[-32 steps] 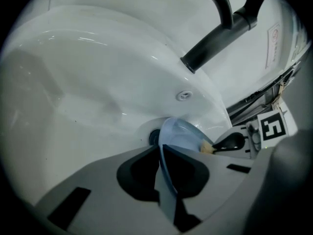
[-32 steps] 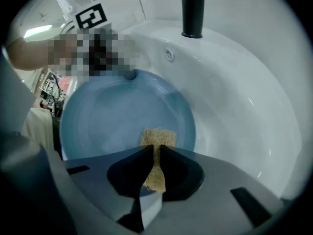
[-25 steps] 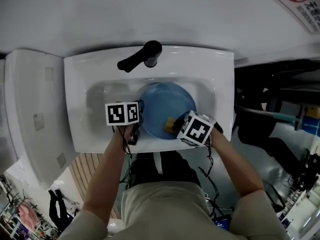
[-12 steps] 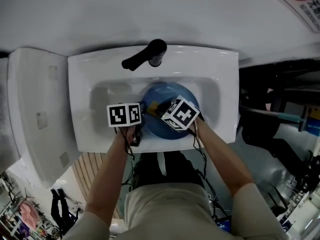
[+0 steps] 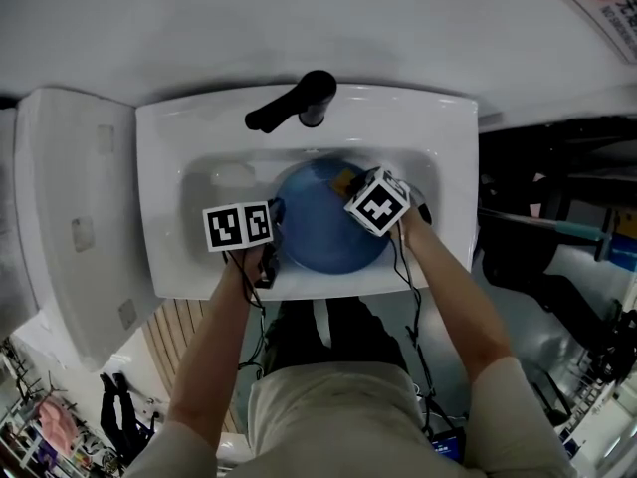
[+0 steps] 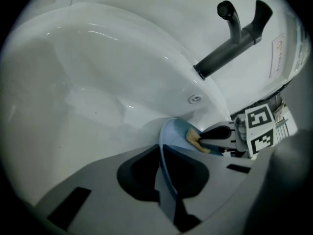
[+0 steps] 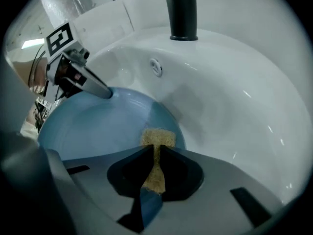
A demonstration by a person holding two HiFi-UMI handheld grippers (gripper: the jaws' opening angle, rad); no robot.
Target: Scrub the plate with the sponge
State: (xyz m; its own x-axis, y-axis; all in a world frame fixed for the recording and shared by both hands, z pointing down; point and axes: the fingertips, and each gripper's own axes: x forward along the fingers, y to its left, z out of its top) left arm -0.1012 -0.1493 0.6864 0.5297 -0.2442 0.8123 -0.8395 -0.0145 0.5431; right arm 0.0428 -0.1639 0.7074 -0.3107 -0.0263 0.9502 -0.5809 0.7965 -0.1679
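A blue plate stands tilted in the white sink. My left gripper is shut on the plate's left rim, and in the left gripper view the thin rim runs between its jaws. My right gripper is shut on a yellow sponge and presses it against the far right part of the plate. In the right gripper view the sponge sticks out past the jaws onto the blue plate. The left gripper's fingertip shows at the plate's far edge.
A black faucet stands on the sink's back rim, its spout reaching left. An overflow hole sits in the basin's back wall. A white cabinet stands to the left of the sink, and dark clutter lies at the right.
The right gripper has slid the sponge across the plate, from the near right edge toward the far rim. The left gripper has kept its hold on the plate's rim.
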